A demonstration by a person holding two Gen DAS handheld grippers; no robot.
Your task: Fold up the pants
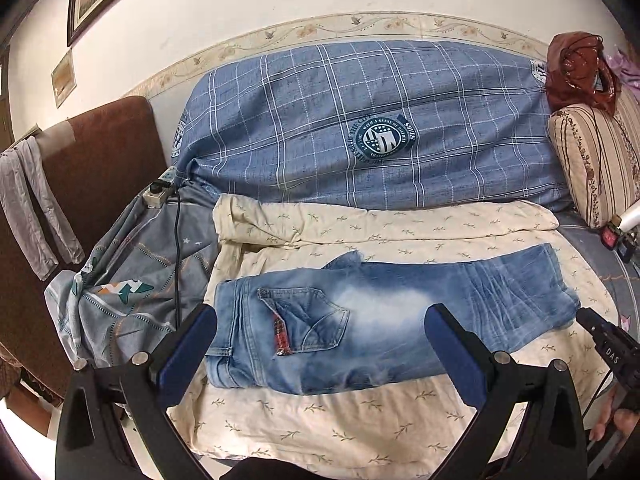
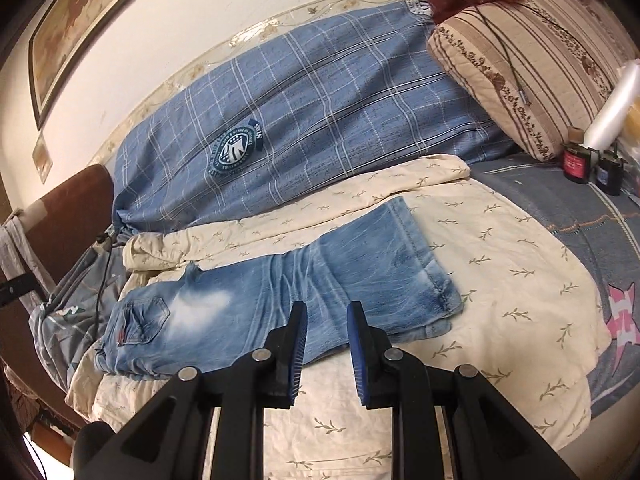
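- The jeans [image 1: 384, 312] lay across the frame's centre on the cream sheet [image 1: 320, 432], legs stacked lengthwise.
- The left gripper [image 1: 320, 344] stood spread wide, empty; the right gripper [image 2: 327, 344] was nearly clenched, holding nothing.
- Judged stage: between folds. Next move calls for grasping the hems and carrying them toward the waistband.

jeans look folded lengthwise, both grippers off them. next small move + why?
Probably bring the right gripper down to the hem end to pinch it for a fold toward the waistband. The jeans lie flat on the cream sheet, legs stacked, full length. Neither gripper holds fabric; the left gripper is wide open above the waist end.
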